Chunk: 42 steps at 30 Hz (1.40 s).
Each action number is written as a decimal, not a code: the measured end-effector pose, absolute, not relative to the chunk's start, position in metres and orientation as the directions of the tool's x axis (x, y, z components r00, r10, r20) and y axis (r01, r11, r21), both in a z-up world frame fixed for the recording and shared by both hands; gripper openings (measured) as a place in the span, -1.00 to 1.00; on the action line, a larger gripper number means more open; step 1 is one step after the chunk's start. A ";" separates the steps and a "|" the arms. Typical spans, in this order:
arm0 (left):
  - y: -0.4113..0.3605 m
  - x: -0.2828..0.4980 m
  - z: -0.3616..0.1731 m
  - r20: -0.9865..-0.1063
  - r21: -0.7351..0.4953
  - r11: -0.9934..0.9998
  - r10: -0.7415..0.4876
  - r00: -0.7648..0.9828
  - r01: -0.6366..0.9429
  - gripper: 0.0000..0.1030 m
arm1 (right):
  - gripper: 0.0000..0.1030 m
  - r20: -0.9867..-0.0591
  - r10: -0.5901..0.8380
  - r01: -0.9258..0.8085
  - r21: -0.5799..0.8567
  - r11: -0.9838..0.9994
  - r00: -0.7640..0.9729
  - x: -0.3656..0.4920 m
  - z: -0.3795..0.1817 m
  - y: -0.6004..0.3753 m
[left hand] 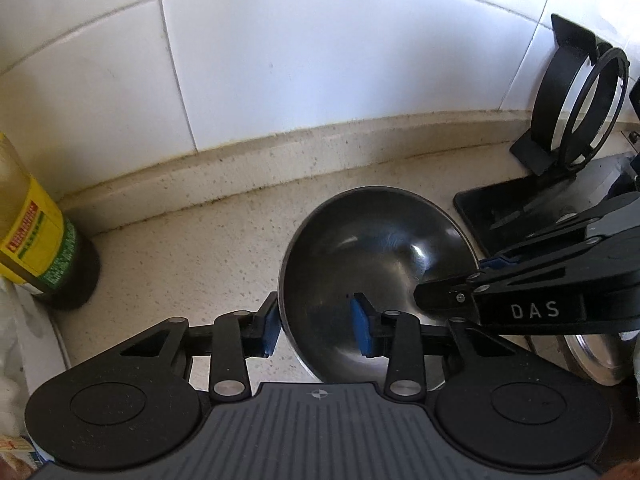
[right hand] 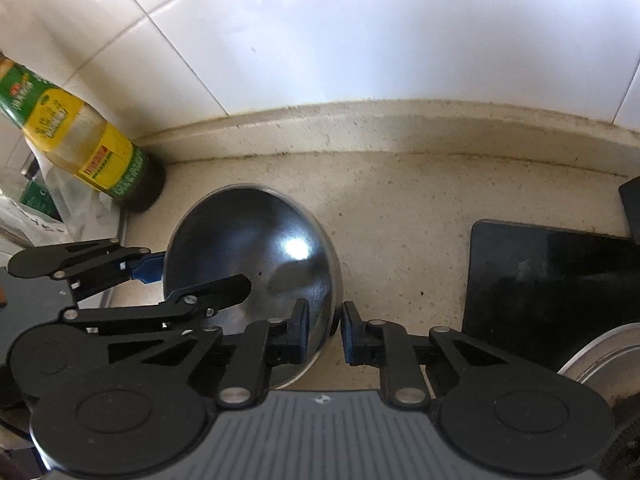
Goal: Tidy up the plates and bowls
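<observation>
Bowl [left hand: 372, 264]: steel, resting on the speckled bench [left hand: 192, 240], gripped at opposite sides of its rim. Left claw [left hand: 320, 330] is clenched on the near-left rim, one blue pad outside the wall, one inside. Right claw [right hand: 326, 332] is clenched on the near-right rim in the same manner.

Risk: the wall is thin, curved and polished, so each pad bears on a small area. Uneven lifting of the two claws would probably tilt the bowl and let it slide out of a grip. Squeezing harder may pinch the rim free.

Pose: both claws point steeply down toward the bench, converging on the bowl from either side.

Surroundings: an oil bottle [right hand: 92, 148] stands left, a black tray [right hand: 552, 276] and lid rack [left hand: 576, 112] right, tiled wall [left hand: 320, 60] behind
</observation>
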<state>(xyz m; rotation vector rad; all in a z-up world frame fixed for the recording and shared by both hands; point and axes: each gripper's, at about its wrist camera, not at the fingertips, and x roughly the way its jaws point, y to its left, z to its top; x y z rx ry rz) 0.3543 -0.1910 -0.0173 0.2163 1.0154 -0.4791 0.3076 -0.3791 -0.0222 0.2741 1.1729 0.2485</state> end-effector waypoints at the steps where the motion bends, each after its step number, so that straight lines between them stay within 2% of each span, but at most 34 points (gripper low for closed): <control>1: -0.192 0.354 -0.015 -0.851 -0.047 0.876 -0.286 0.439 0.480 -0.13 | -0.30 -0.867 0.332 -0.050 0.338 0.940 0.372 0.307 -0.019 -0.379; 26: -0.165 0.273 0.083 -0.732 -0.016 0.863 -0.354 0.582 0.505 -0.01 | -0.29 -0.803 0.297 -0.102 0.286 0.953 0.516 0.234 0.088 -0.353; 32: -0.157 0.249 0.092 -0.724 -0.011 0.853 -0.367 0.584 0.522 0.07 | -0.29 -0.811 0.301 -0.118 0.280 0.953 0.502 0.212 0.097 -0.342; 42: -0.150 0.216 0.072 -0.773 -0.006 0.825 -0.363 0.520 0.566 0.10 | -0.29 -0.856 0.318 -0.091 0.309 0.947 0.407 0.182 0.077 -0.332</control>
